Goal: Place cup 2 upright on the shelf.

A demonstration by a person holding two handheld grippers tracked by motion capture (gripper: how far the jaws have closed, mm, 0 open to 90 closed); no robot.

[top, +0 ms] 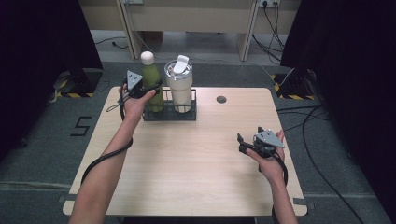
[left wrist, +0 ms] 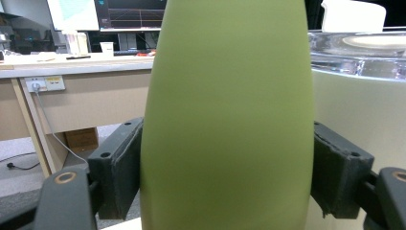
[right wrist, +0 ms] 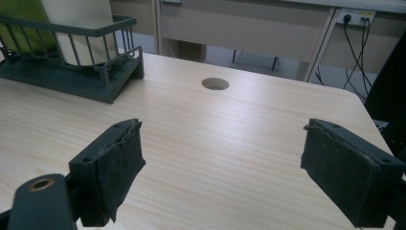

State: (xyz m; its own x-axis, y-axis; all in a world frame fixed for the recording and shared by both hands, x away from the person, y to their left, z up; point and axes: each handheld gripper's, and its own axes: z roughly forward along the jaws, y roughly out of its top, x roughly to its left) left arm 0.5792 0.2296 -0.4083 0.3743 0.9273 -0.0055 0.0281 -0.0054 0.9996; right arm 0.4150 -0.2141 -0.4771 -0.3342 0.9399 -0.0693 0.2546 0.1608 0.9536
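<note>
Left gripper (top: 148, 89) clamped on green bottle (top: 152, 84) in rack (top: 169, 114), right gripper (top: 243, 142) open; could snag rack wire or bump tumbler (top: 179, 86).

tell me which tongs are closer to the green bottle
Left. The left tongs are clamped on the green bottle in the rack; the right tongs hang open over the table's near right.

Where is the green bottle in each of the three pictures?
High view: the green bottle stands upright in the dark rack, at the table's far left, with the left gripper shut on it.
Left gripper view: the bottle fills the middle, between the two black pads.
Right gripper view: a green sliver shows behind the rack's bars, top left.
Shared landmark: the cream tumbler beside the bottle.
</note>
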